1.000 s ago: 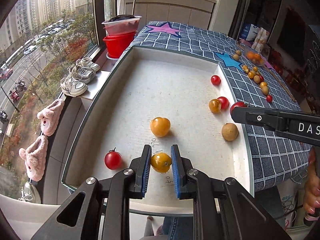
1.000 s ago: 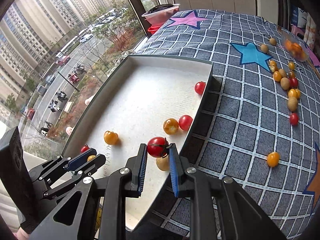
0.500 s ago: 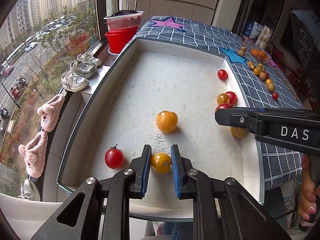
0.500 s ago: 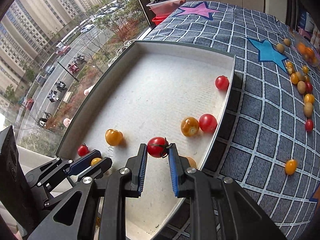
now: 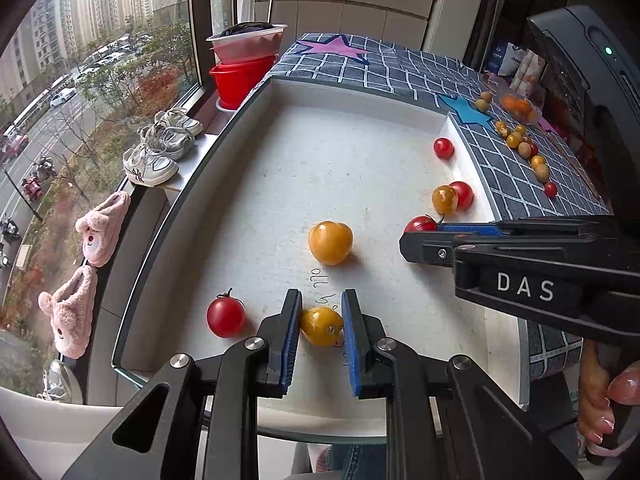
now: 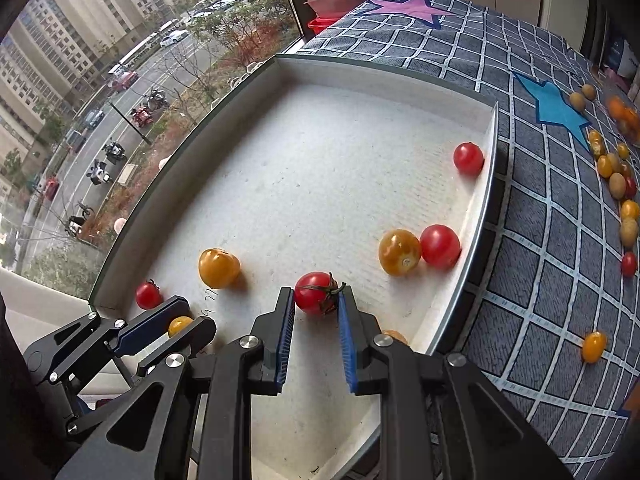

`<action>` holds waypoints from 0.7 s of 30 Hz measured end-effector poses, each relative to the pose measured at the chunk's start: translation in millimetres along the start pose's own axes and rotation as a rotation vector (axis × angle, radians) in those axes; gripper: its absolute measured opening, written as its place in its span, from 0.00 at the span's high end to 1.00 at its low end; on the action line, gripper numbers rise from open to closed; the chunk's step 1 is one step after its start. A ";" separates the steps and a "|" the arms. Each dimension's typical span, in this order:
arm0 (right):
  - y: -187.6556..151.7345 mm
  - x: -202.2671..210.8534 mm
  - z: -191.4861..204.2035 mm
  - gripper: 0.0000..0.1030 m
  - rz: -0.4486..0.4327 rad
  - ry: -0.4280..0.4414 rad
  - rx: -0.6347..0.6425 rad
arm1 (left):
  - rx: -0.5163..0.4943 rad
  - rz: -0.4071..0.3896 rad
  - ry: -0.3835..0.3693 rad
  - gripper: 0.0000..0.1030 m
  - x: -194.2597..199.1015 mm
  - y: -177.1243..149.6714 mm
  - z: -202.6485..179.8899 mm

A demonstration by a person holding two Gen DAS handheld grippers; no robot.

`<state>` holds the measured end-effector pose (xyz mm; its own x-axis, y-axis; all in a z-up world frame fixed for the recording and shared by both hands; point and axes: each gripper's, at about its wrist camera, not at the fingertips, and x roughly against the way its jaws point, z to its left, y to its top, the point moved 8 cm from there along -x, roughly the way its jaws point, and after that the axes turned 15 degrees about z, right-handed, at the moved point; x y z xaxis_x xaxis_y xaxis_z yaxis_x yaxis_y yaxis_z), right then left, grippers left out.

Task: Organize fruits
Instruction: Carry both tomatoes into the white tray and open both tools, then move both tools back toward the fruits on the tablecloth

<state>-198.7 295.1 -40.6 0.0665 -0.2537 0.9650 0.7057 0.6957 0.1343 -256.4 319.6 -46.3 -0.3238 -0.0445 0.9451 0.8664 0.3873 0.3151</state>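
A white tray (image 5: 360,92) lies on a checked cloth by the window. My left gripper (image 5: 321,316) is shut on a small yellow tomato (image 5: 321,326) low over the tray's near end; it also shows in the right wrist view (image 6: 176,326). My right gripper (image 6: 316,300) is shut on a red tomato with a green stem (image 6: 316,293) above the tray floor; the tomato shows in the left wrist view (image 5: 420,225). Loose in the tray are a larger yellow tomato (image 5: 330,242), a red one (image 5: 225,317), and a yellow and red pair (image 6: 418,250).
Another red tomato (image 6: 468,158) sits by the tray's right wall. Several small fruits (image 6: 618,184) lie scattered on the cloth (image 6: 540,240) to the right. Red and clear tubs (image 5: 244,68) stand on the window sill, with shoes (image 5: 160,152) below.
The right gripper has carried the red tomato leftward, further over the tray. The left gripper still holds the yellow tomato in about the same place.
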 end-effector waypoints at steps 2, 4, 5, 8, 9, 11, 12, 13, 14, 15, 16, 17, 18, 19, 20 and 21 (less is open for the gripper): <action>1.8 -0.1 -2.6 0.76 0.003 0.006 -0.007 | -0.001 0.000 0.002 0.79 0.0 0.1 -0.1; 0.0 3.0 -4.5 0.73 -0.002 0.015 -0.017 | -0.003 0.002 0.004 0.79 0.0 0.2 -0.3; -0.1 4.7 -4.9 0.71 -0.005 0.026 -0.023 | -0.004 0.002 0.004 0.79 -0.1 0.2 -0.3; 1.1 13.3 -5.6 0.55 -0.024 0.042 -0.037 | -0.008 0.004 0.005 0.48 -0.1 -0.1 -2.1; 1.4 17.2 -6.0 0.45 -0.035 0.037 -0.038 | -0.003 -0.009 0.013 0.31 1.9 -0.2 -1.3; 1.2 25.3 -6.7 0.38 -0.058 0.039 -0.039 | -0.003 -0.033 0.012 0.31 6.6 0.1 -1.5; 0.9 29.3 -7.8 0.37 -0.066 0.044 -0.042 | -0.003 -0.028 0.007 0.31 6.8 0.1 -1.4; 0.3 33.2 -9.9 0.33 -0.074 0.050 -0.048 | 0.000 -0.021 0.003 0.31 6.2 0.4 -1.3; -0.5 37.2 -12.6 0.29 -0.083 0.055 -0.055 | 0.001 -0.014 0.000 0.31 5.8 0.3 -1.7; -1.7 41.3 -15.2 0.24 -0.093 0.058 -0.063 | 0.001 -0.011 -0.002 0.31 5.8 0.6 -2.6; -3.2 45.3 -18.5 0.23 -0.103 0.060 -0.073 | -0.001 -0.009 -0.001 0.31 6.3 0.7 -3.8; -5.0 48.6 -23.1 0.23 -0.110 0.060 -0.083 | -0.005 -0.008 0.000 0.31 6.8 0.8 -5.6; -7.8 51.6 -27.8 0.23 -0.114 0.061 -0.096 | -0.011 -0.008 0.001 0.30 7.5 0.9 -7.8; -10.3 54.0 -33.2 0.22 -0.117 0.062 -0.109 | -0.019 -0.008 0.003 0.30 8.2 1.4 -10.8; -13.0 55.7 -39.3 0.22 -0.118 0.064 -0.124 | -0.027 -0.009 0.004 0.30 9.1 1.8 -14.1; -16.1 56.9 -45.8 0.22 -0.118 0.067 -0.140 | -0.036 -0.009 0.005 0.31 10.1 2.0 -17.2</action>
<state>-174.0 238.7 1.8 0.0208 -0.3753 0.9267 0.8023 0.5593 0.2085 -251.4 304.1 -34.6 -0.3301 -0.0526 0.9425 0.8763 0.3539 0.3267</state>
